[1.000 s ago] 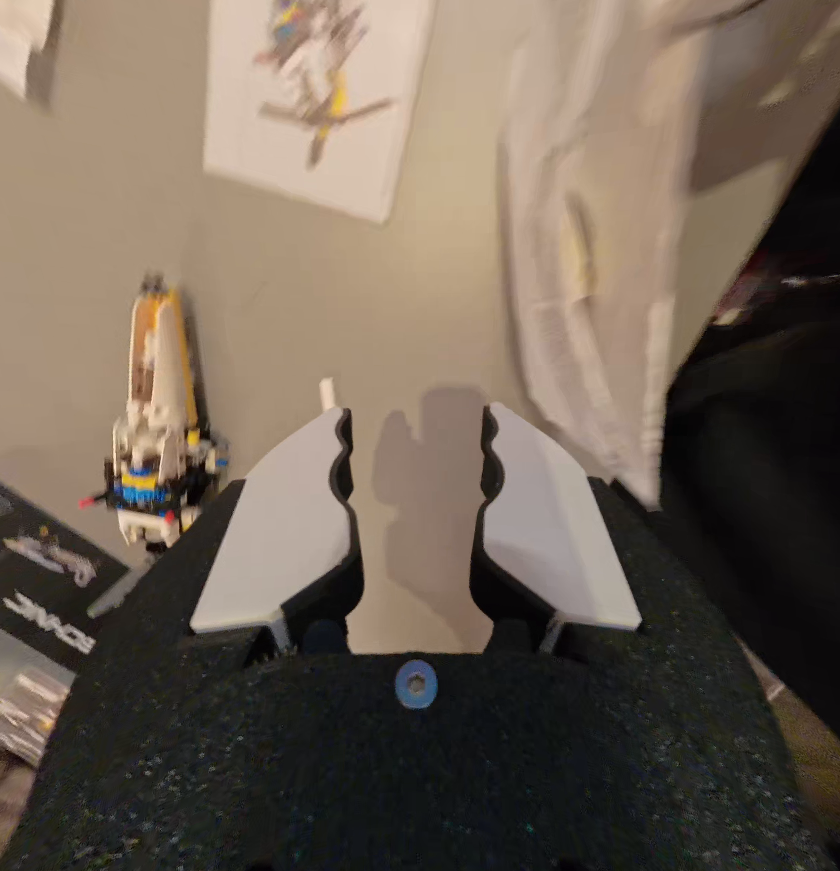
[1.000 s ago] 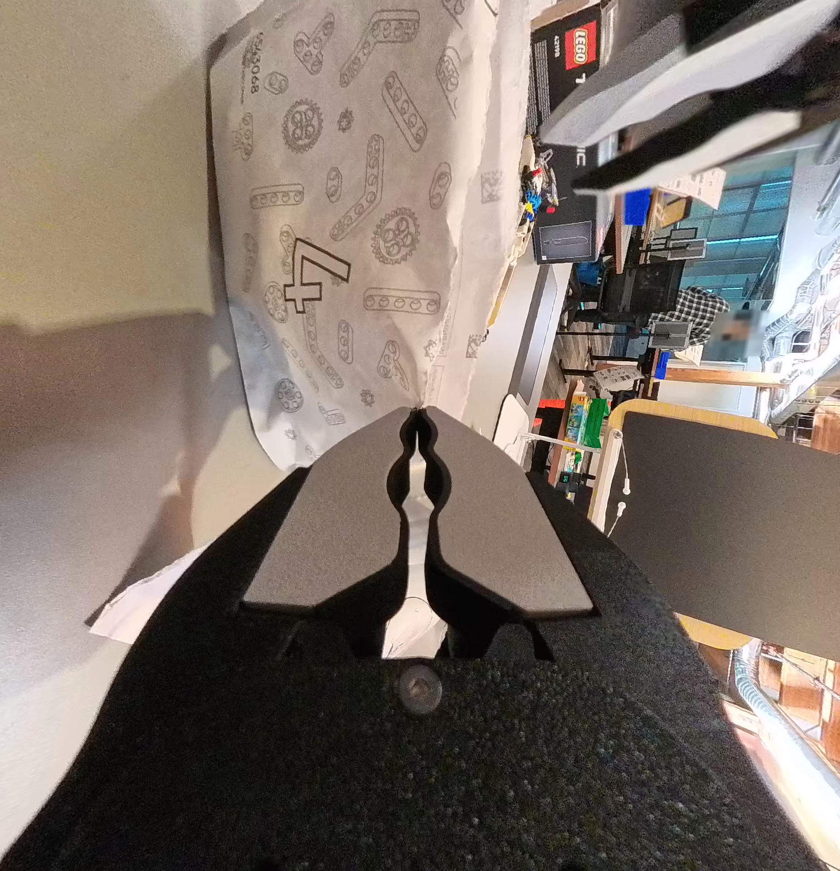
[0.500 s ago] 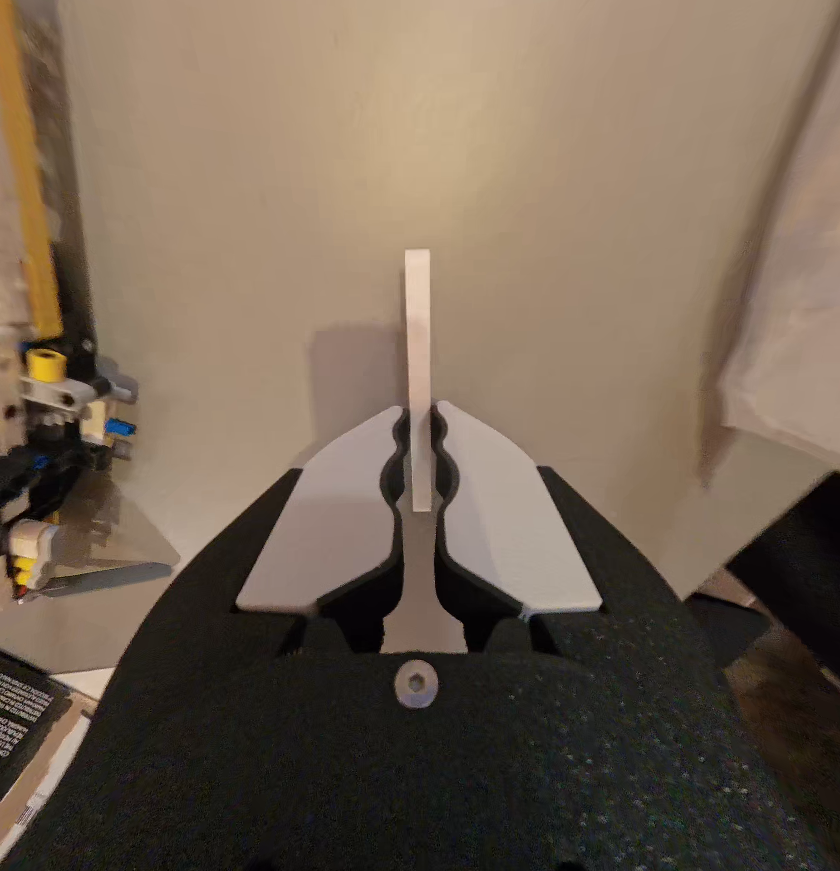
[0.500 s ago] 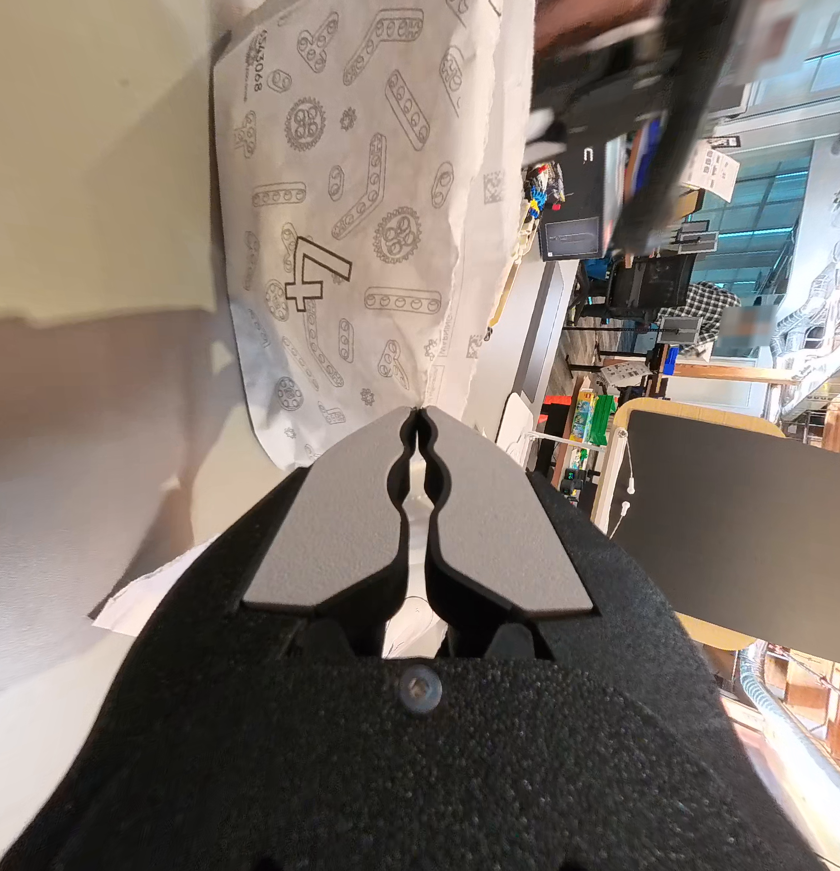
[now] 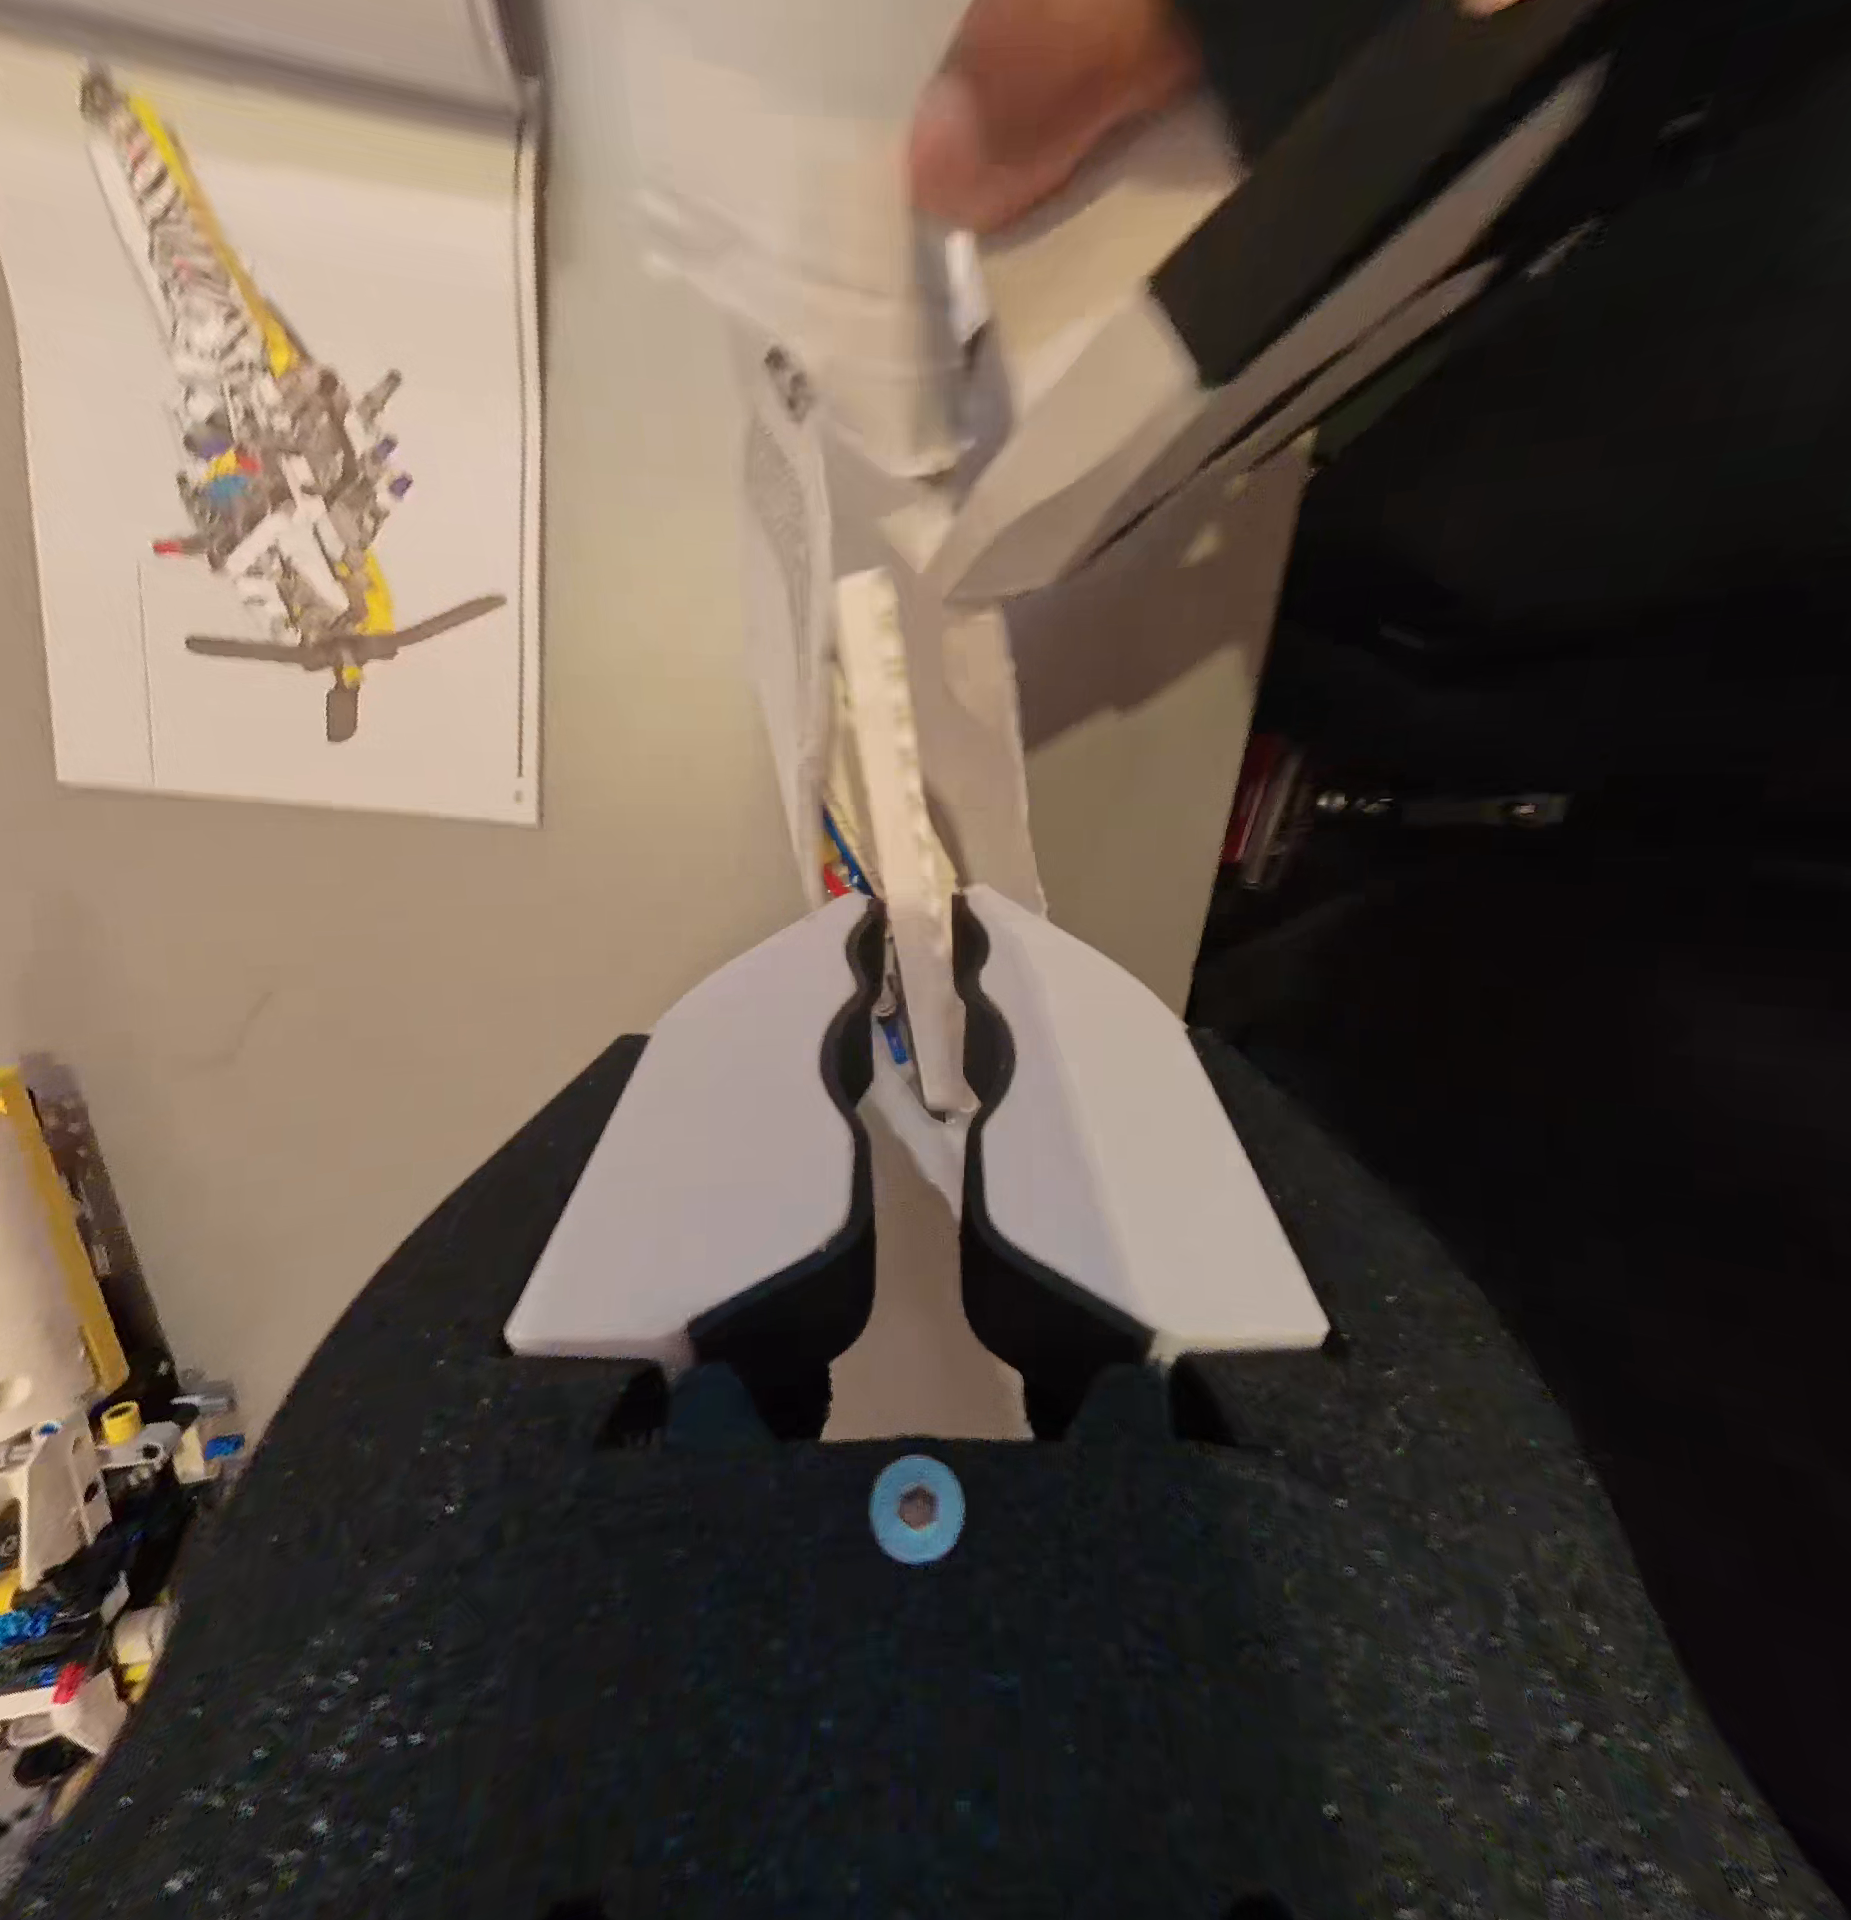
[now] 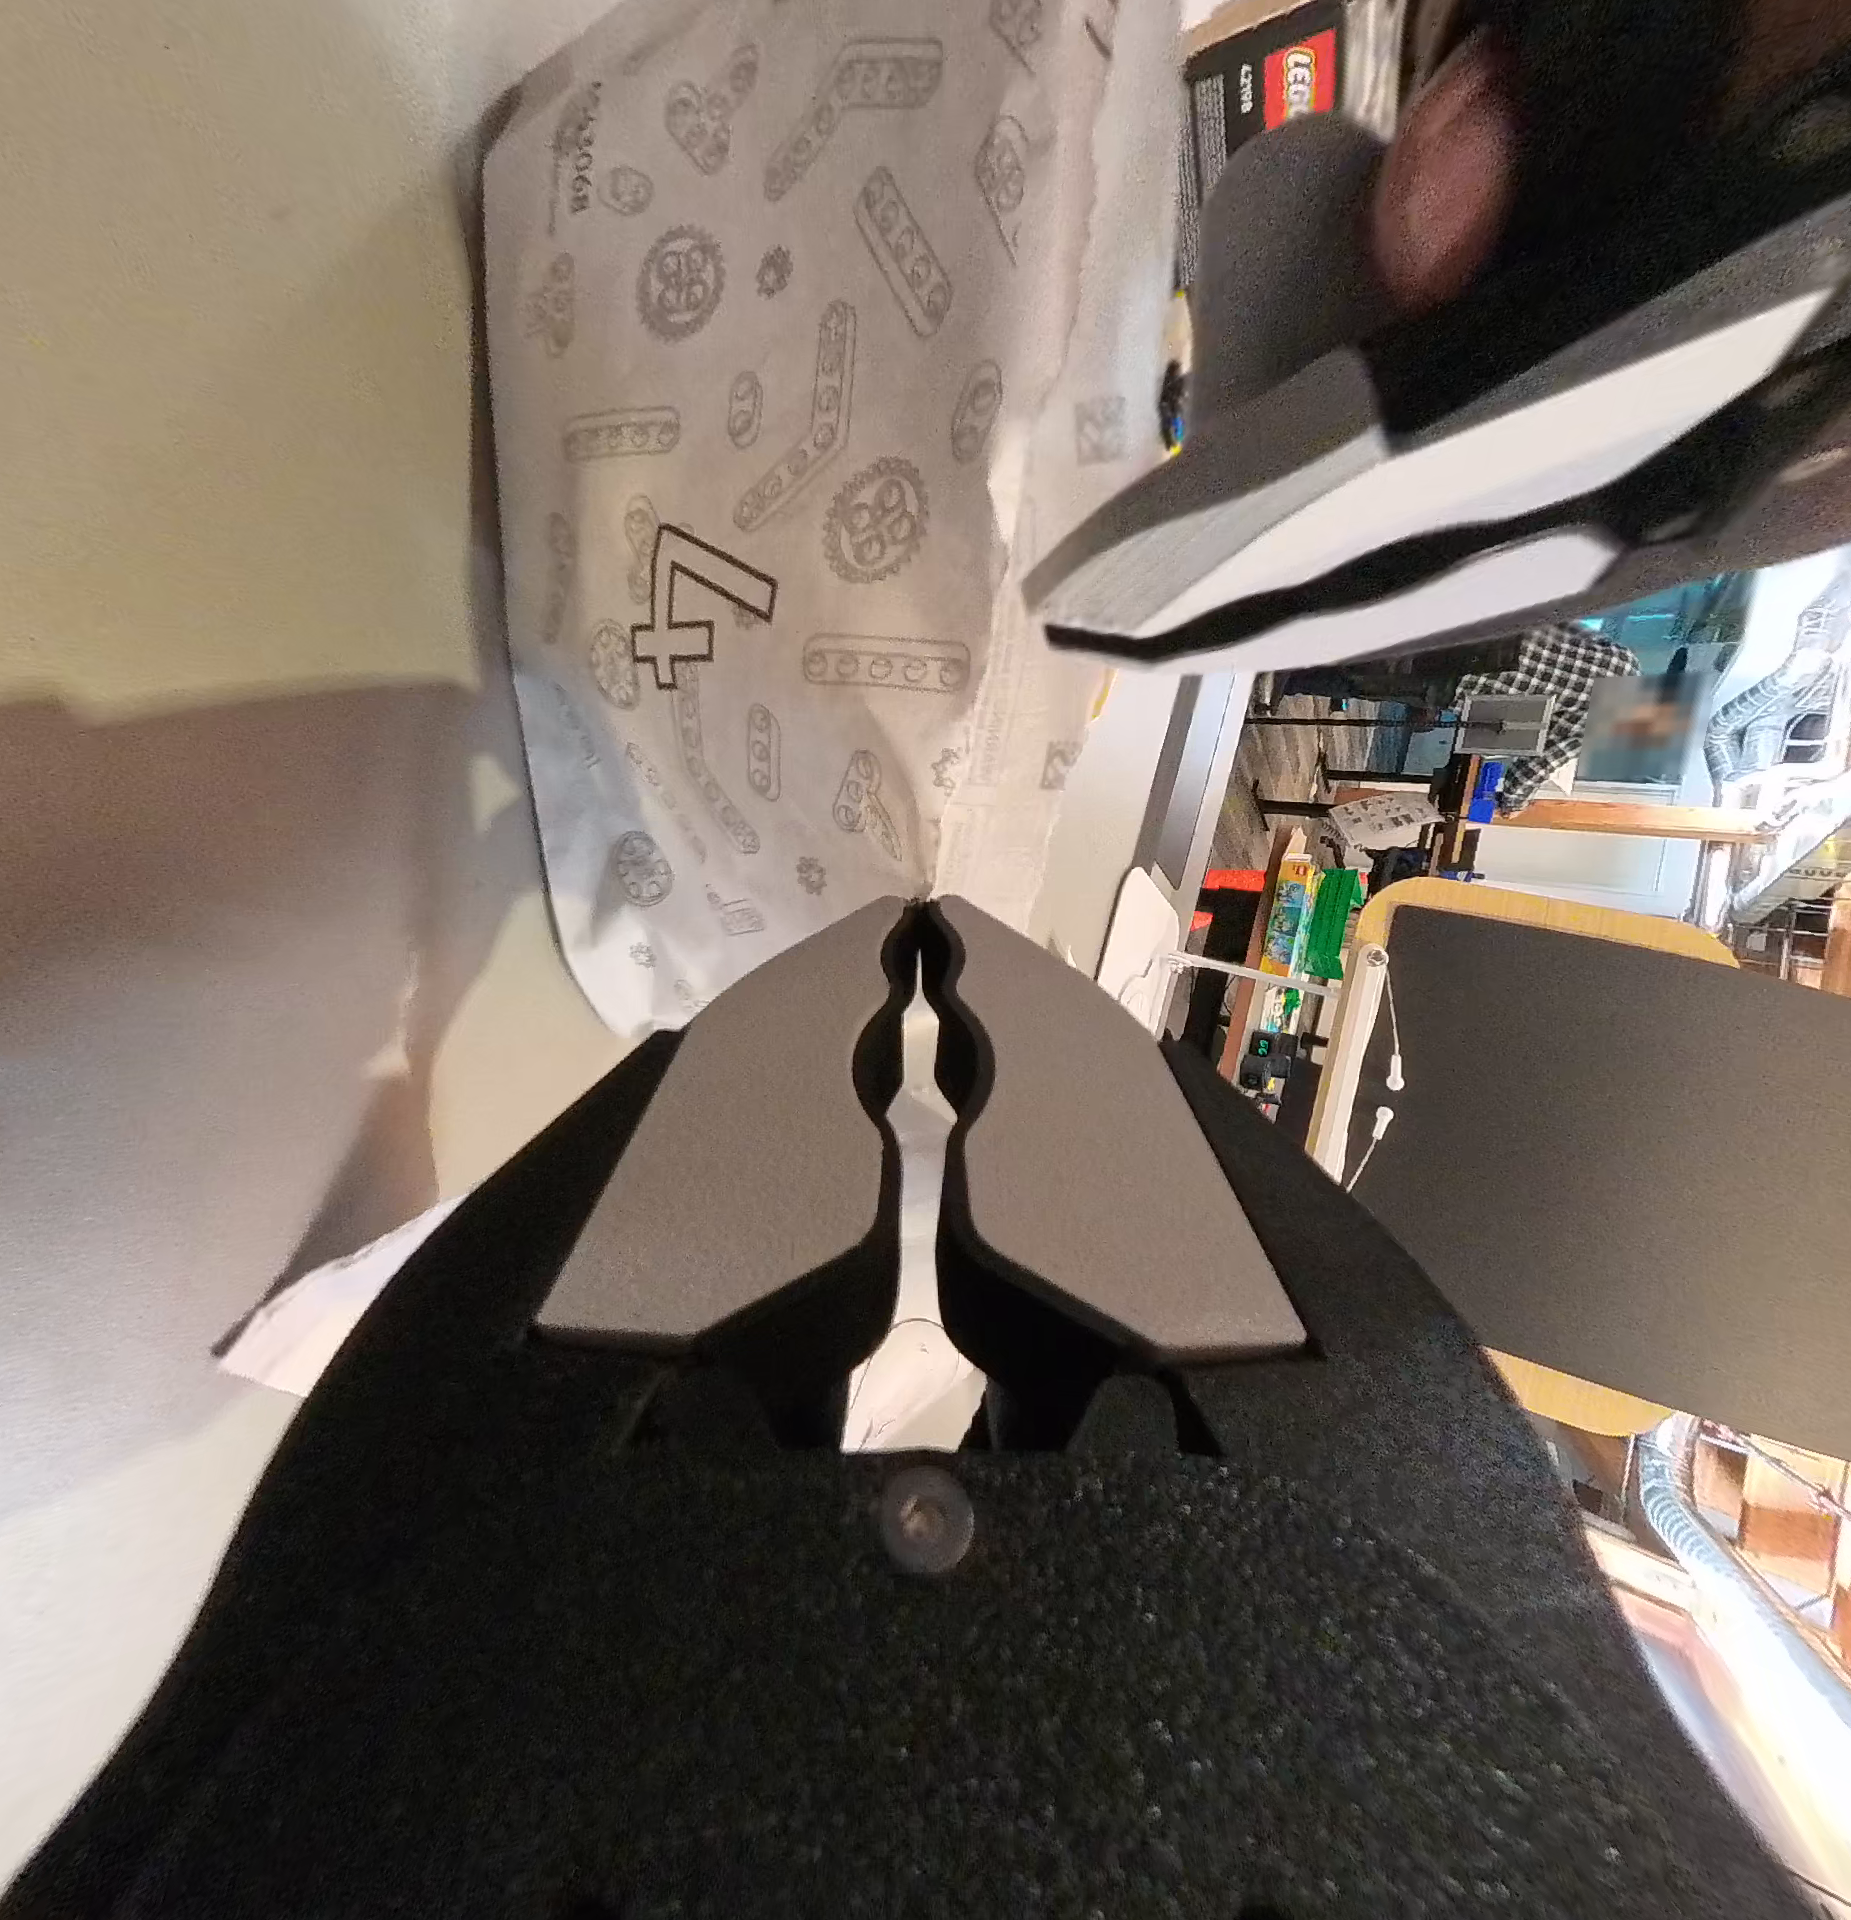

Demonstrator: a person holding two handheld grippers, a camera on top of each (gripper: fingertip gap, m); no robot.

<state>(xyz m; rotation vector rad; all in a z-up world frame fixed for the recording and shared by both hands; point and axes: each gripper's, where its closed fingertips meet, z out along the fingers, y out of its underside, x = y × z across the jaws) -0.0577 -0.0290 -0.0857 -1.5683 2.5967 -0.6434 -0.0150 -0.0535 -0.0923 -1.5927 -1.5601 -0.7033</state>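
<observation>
Left wrist view shows my left claw (image 5: pixel 916 914) clamped on the paper bag's (image 5: pixel 905 748) edge, its long axis running straight ahead, while my right claw (image 6: pixel 921 909) pinches the same bag (image 6: pixel 755 499) farther along.

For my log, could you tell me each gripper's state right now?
Left gripper: closed on the paper bag's edge.
Right gripper: closed, pinching the same paper bag.

White printed paper bag (image 6: pixel 755 499) pinched between both claws, upright, crumpled.
</observation>
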